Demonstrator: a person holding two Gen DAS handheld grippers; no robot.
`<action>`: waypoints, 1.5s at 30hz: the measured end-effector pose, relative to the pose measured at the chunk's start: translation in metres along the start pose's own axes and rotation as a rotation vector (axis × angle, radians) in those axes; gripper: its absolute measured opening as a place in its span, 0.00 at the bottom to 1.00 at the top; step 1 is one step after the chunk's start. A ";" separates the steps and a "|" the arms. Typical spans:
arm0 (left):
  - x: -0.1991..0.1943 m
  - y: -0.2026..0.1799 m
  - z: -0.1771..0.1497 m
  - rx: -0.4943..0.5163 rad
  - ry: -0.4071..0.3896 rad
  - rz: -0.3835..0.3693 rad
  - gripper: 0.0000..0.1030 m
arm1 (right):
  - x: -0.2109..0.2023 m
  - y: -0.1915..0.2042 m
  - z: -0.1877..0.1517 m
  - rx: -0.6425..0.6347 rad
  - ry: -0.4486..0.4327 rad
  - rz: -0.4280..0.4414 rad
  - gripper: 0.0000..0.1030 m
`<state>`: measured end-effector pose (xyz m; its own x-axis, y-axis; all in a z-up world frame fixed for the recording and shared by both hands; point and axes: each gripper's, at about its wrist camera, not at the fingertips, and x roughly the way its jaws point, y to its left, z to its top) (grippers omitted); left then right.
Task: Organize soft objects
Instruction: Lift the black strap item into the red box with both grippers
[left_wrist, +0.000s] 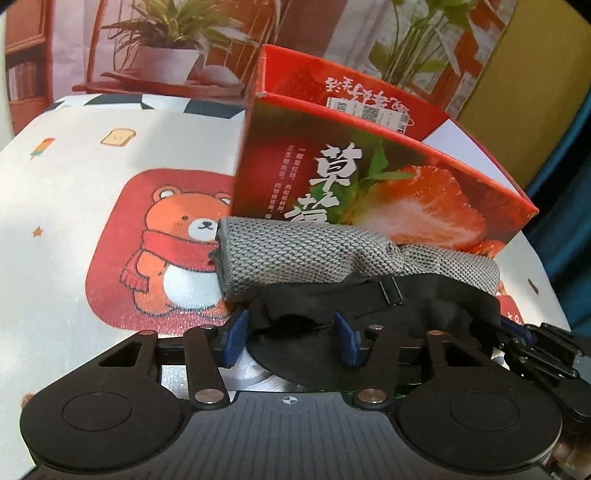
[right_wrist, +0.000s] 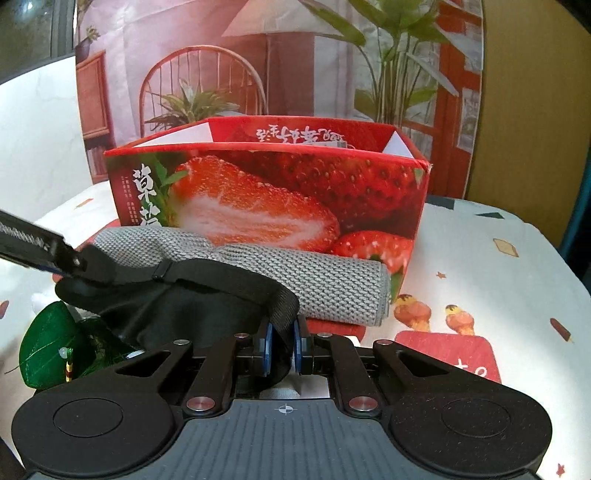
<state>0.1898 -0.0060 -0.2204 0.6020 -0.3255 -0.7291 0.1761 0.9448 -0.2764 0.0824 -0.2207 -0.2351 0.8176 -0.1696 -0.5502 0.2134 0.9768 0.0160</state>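
Observation:
A black eye mask (left_wrist: 369, 306) (right_wrist: 177, 291) with a strap lies in front of a rolled grey knitted cloth (left_wrist: 314, 258) (right_wrist: 314, 280), which rests against an open red strawberry box (left_wrist: 369, 177) (right_wrist: 280, 192). My left gripper (left_wrist: 291, 339) is open, its blue pads either side of the mask's left part. My right gripper (right_wrist: 283, 347) is shut on the mask's strap (right_wrist: 284, 314) at its right end. The left gripper's finger (right_wrist: 37, 240) shows at the left of the right wrist view.
The table (left_wrist: 74, 192) (right_wrist: 498, 266) wears a white cloth with bear and snack prints. A green leafy ornament (right_wrist: 48, 350) lies at the mask's left. A printed backdrop with plants and a chair stands behind the box.

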 end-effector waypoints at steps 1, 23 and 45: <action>-0.002 0.003 -0.001 -0.013 -0.010 0.003 0.29 | -0.001 0.000 -0.001 0.003 -0.001 0.001 0.10; -0.110 -0.039 0.034 0.140 -0.431 0.032 0.07 | -0.062 -0.002 0.061 -0.019 -0.249 0.047 0.10; -0.001 -0.074 0.135 0.205 -0.265 0.138 0.07 | 0.045 -0.027 0.154 -0.214 -0.172 -0.050 0.10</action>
<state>0.2818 -0.0703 -0.1148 0.8071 -0.1984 -0.5561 0.2155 0.9759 -0.0354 0.1962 -0.2744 -0.1317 0.8915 -0.2200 -0.3960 0.1530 0.9690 -0.1939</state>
